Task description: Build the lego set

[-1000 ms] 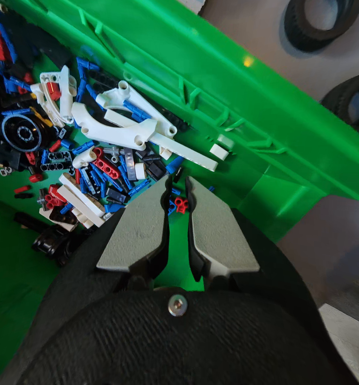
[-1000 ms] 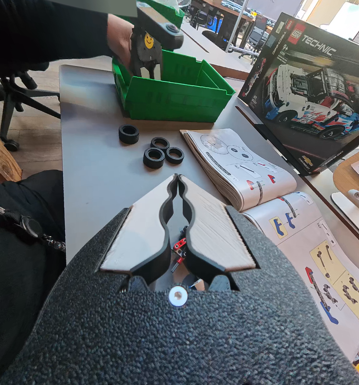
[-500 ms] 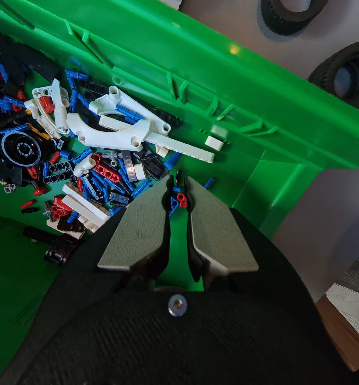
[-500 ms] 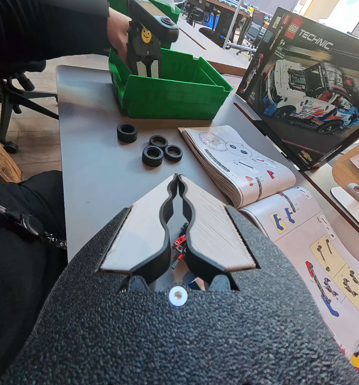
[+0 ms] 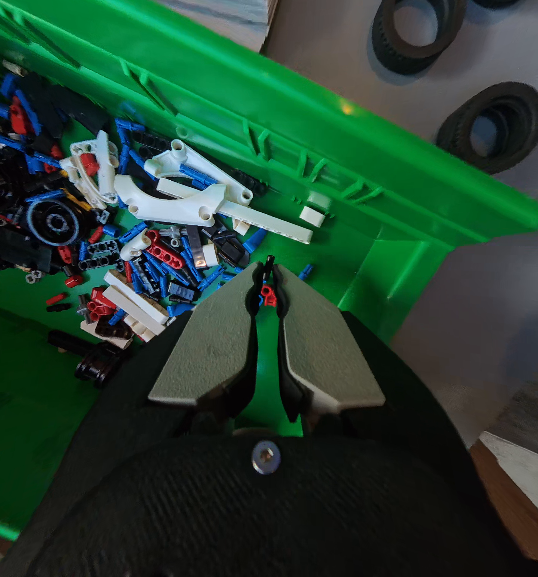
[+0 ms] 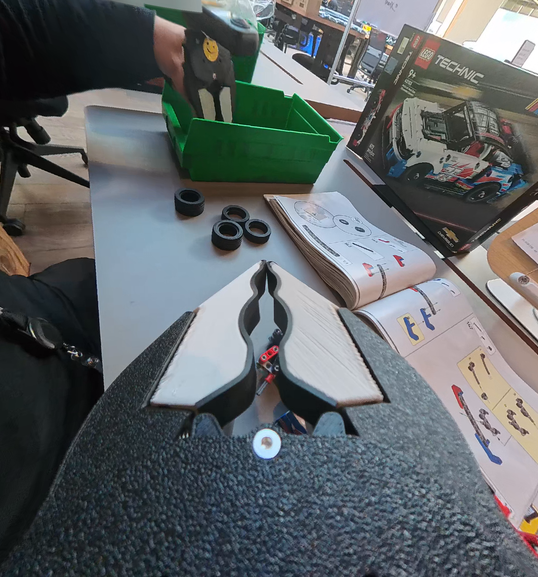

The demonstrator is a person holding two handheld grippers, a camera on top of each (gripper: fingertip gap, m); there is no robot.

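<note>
A small black pin (image 5: 268, 265) is pinched in the left gripper (image 5: 267, 270) jaws above the loose pieces (image 5: 142, 237) heaped in the green bin (image 5: 292, 131); the right gripper (image 6: 266, 265) jaws are closed, empty.

Left gripper (image 5: 268, 268) pinched closed; right gripper (image 6: 266, 264) closed.

Loose bricks (image 5: 155, 249) crowd the green bin's (image 5: 292, 131) far side; its near floor seems bare.
</note>
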